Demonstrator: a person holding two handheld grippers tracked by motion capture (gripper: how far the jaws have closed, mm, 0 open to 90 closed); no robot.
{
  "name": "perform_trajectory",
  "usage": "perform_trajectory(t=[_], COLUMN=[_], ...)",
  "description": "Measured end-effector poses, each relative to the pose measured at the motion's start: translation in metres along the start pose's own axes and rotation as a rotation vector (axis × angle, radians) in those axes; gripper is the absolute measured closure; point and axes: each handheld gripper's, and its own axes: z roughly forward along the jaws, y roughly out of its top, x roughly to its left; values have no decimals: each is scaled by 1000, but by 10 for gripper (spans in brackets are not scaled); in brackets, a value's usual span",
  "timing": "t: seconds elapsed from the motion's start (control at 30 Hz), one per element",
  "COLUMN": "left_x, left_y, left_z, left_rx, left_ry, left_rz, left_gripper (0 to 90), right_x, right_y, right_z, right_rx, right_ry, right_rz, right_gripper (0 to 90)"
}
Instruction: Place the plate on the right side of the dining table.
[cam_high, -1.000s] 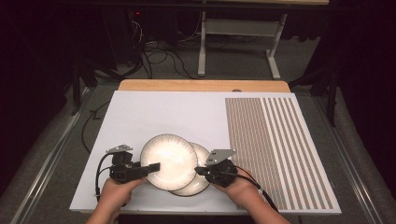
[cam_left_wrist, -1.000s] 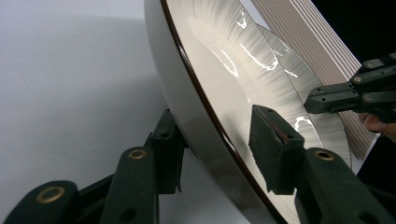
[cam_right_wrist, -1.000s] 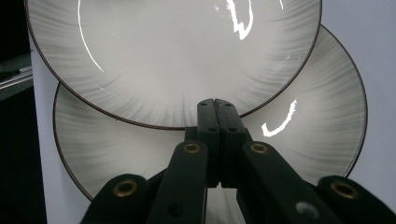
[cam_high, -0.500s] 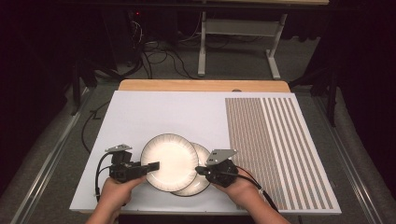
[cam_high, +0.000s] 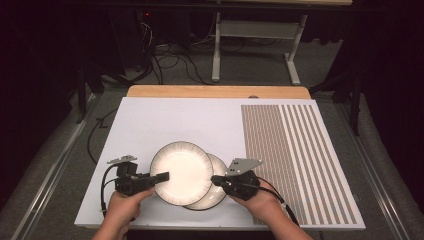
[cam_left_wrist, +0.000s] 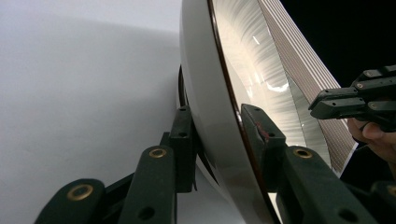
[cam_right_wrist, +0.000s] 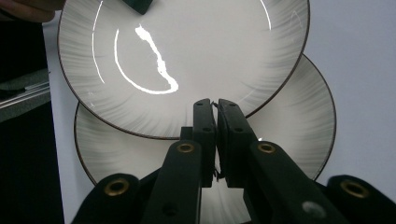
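White board (cam_high: 165, 125) covered the table, its right part striped. Two plates lay near its front edge, the top plate (cam_high: 181, 171) overlapping the lower plate (cam_high: 215, 195). The left gripper (cam_high: 162, 176) had just been closing; its jaws straddled the top plate's left rim, pressing it. The right gripper (cam_high: 216, 180) stood over the lower plate, jaws together, holding nothing.

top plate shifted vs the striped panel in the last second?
No. The upper plate keeps its gap to the striped panel, still overlapping the lower plate.
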Motion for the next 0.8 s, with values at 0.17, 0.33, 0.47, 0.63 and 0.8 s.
perform_trajectory(t=[0.17,0.33,0.47,0.63,0.8], left_x=[-3,-3,-3,-3,-7], left_y=[0,0,0,0,0], left_z=[-1,-3,-3,-4,-5], left_rx=[-18,-25,-32,-45,-64], left_ry=[4,4,-3,-4,-3], left_rz=[20,28,30,24,46], left_gripper=[696,702,709,718,733], right_x=[-2,-5,-9,-16,-22], right_y=[-2,-4,-5,-7,-10], right_z=[-4,-11,-19,-33,-46], right_rx=[-4,-22,-40,-78,-112], right_ry=[-7,-10,-33,-73,-116], right_rz=[12,27,43,71,80], right_gripper=[857,797,747,659,579])
